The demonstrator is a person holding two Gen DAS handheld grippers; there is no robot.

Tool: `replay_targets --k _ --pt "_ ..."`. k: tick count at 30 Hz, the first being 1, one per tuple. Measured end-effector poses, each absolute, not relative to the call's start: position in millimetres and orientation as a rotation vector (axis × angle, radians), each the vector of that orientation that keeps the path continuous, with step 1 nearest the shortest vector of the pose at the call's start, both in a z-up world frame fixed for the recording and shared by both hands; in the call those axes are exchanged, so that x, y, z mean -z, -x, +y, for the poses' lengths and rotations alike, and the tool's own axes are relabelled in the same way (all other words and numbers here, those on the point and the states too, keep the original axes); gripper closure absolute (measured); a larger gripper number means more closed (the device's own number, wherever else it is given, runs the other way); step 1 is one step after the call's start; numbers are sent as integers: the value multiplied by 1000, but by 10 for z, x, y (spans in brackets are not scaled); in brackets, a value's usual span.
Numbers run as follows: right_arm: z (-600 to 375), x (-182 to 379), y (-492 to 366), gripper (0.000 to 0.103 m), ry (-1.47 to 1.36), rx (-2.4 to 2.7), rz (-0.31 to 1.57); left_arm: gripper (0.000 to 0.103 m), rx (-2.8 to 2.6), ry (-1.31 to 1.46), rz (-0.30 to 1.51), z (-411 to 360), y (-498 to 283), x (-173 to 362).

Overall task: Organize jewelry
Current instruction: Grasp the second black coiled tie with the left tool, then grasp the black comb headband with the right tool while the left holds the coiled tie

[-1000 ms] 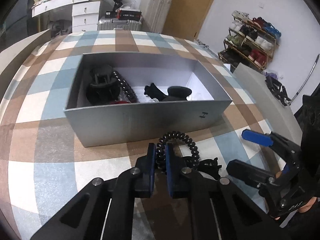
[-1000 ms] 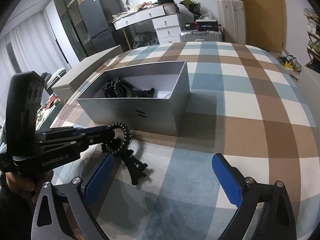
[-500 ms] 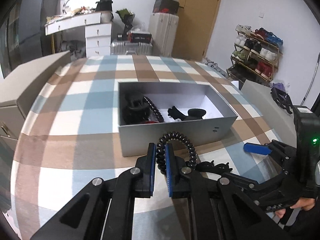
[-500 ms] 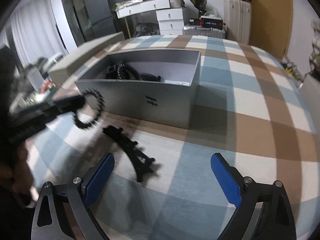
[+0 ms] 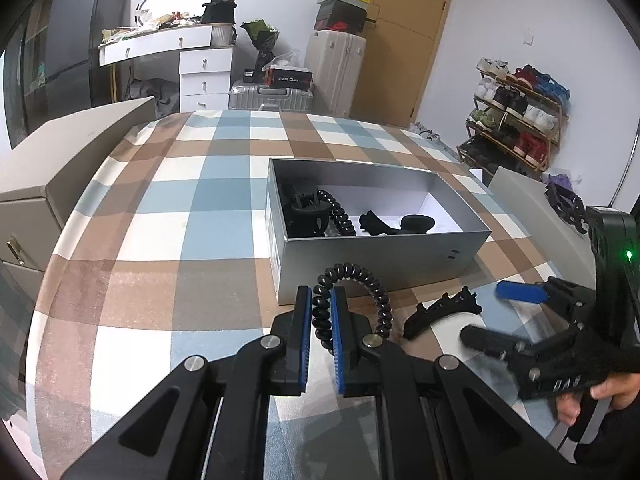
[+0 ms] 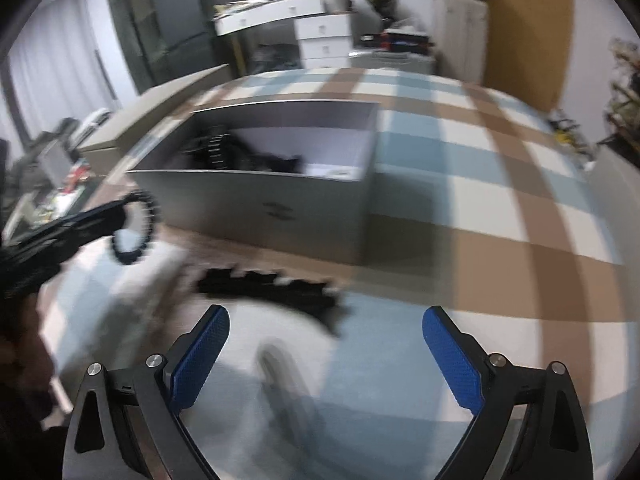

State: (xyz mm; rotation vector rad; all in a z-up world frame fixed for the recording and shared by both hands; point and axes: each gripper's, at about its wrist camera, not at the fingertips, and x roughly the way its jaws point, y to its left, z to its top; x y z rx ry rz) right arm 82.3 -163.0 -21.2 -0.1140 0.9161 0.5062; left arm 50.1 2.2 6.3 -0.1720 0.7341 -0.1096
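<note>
Gripping black coil hair tie [image 5: 352, 280], left claw [image 5: 320, 300] clamped

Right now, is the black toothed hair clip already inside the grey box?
No, the black hair clip lies on the checked cloth in front of the grey box, outside its walls.

Motion-blurred black hair clip [image 6: 276, 286] in right wrist view

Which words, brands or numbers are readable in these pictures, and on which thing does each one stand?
None reads with certainty.
Grey box: two small dark marks on its front wall, too small.
Red and black box on the silver suitcase: white lettering, too small.
Right gripper body: raised letters, blurred.
</note>
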Motion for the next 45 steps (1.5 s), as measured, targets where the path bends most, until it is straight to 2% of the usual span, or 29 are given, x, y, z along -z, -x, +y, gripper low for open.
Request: replay_targets --k 14,24,27,29,31,32,36,38,45 --pt "-1141 358 -863 2 236 -450 947 98 108 200 725 125 -446 -62" --pt "-1113 355 -899 2 225 -417 954 98 112 210 717 149 -419 -76" --pt "-1111 334 -862 10 232 -431 943 98 115 213 714 147 -413 -82" --pt "-1132 298 -854 41 228 -435 927 98 116 212 715 141 -418 -79" --pt "-1171 279 -883 54 210 -426 935 98 117 216 713 143 -420 -83" --pt "-1188 277 -891 55 202 -428 937 98 119 216 710 142 -417 -88" --pt "-1225 274 -879 48 192 -438 945 98 117 213 711 149 -411 -84" --pt "-1256 258 -861 33 181 -438 940 98 113 215 711 162 -415 -88" --pt "-1278 236 -858 17 151 -433 939 98 103 219 708 180 -411 -98"
